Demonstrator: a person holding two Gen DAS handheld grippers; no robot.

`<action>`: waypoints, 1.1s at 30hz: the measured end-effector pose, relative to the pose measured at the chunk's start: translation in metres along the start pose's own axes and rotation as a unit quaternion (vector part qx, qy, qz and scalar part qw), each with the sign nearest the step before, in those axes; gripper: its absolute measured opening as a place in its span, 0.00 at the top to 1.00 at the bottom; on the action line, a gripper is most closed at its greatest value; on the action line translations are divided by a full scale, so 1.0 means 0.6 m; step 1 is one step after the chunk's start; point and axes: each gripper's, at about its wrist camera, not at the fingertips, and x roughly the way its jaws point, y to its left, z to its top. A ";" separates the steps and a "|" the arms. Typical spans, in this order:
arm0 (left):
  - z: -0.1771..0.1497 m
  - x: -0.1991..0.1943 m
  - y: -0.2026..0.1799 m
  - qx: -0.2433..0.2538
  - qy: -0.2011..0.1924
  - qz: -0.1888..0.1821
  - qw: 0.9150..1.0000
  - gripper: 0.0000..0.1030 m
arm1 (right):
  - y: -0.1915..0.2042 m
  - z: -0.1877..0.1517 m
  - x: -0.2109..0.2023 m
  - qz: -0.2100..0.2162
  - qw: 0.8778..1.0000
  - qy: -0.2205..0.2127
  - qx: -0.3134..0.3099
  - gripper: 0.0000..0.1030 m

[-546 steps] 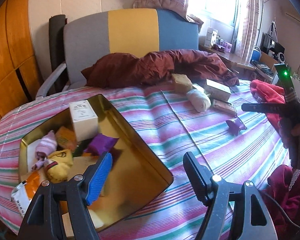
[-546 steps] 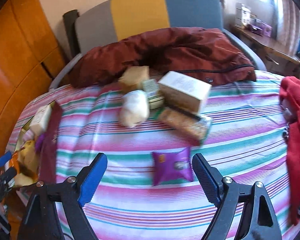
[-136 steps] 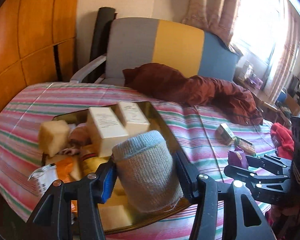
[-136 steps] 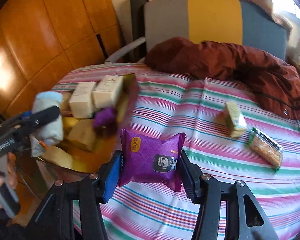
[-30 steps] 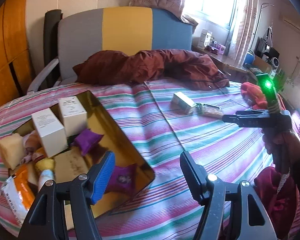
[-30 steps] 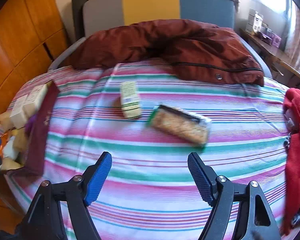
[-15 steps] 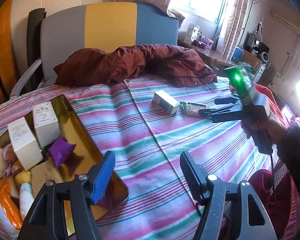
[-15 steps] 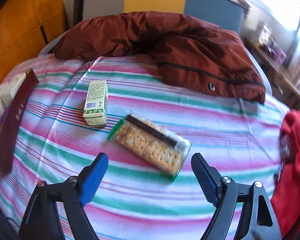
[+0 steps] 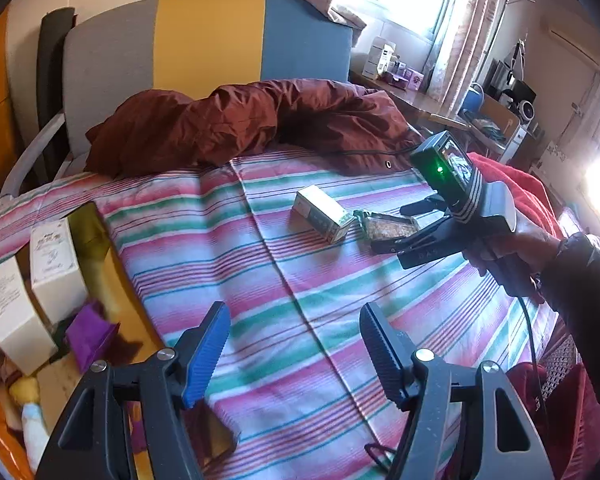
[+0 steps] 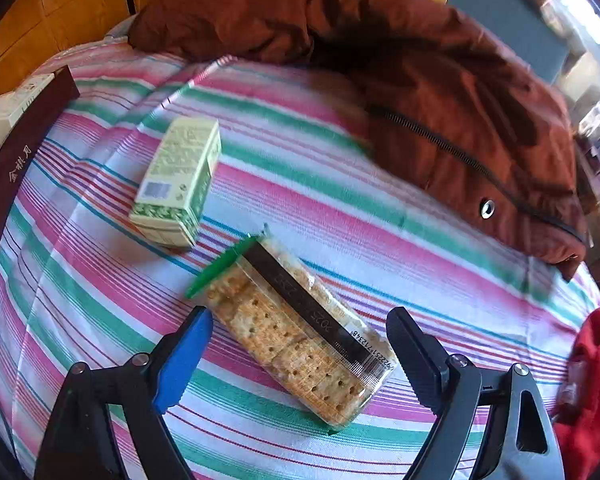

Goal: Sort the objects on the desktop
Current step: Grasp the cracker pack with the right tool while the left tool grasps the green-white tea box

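Observation:
A clear pack of crackers (image 10: 296, 332) lies slantwise on the striped cloth, and a pale green box (image 10: 176, 180) lies just beyond its far end. My right gripper (image 10: 299, 316) hangs open over the pack, one finger on each side, and the pads do not touch it. In the left wrist view the same crackers (image 9: 384, 222) and green box (image 9: 320, 214) lie far ahead. My left gripper (image 9: 294, 312) is open and empty above bare cloth. The golden tray (image 9: 128, 300) at the left holds two white boxes (image 9: 52, 264), a purple packet (image 9: 90, 332) and other items.
A maroon jacket (image 10: 440, 80) is bunched behind the two objects, in front of a grey, yellow and blue chair back (image 9: 208, 40). A red cloth (image 10: 592, 380) lies at the right edge. A person's hand (image 9: 516, 256) holds the right gripper's handle.
My right gripper has dropped closer and rolled, so the cracker pack now sits between its fingers, which have spread wider. The left gripper has drifted right; the tray has slid toward the left edge.

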 end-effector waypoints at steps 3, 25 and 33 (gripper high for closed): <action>0.013 0.016 -0.006 0.001 0.009 -0.008 1.000 0.34 | -0.009 -0.007 -0.003 0.036 0.999 0.003 0.022 0.35; 0.164 0.240 -0.047 -0.100 0.100 -0.032 0.989 0.35 | -0.001 -0.080 -0.038 0.029 0.995 -0.023 0.090 0.51; 0.180 0.316 -0.048 -0.112 0.129 0.018 0.985 0.38 | -0.014 -0.083 -0.038 0.030 0.996 -0.028 0.081 0.49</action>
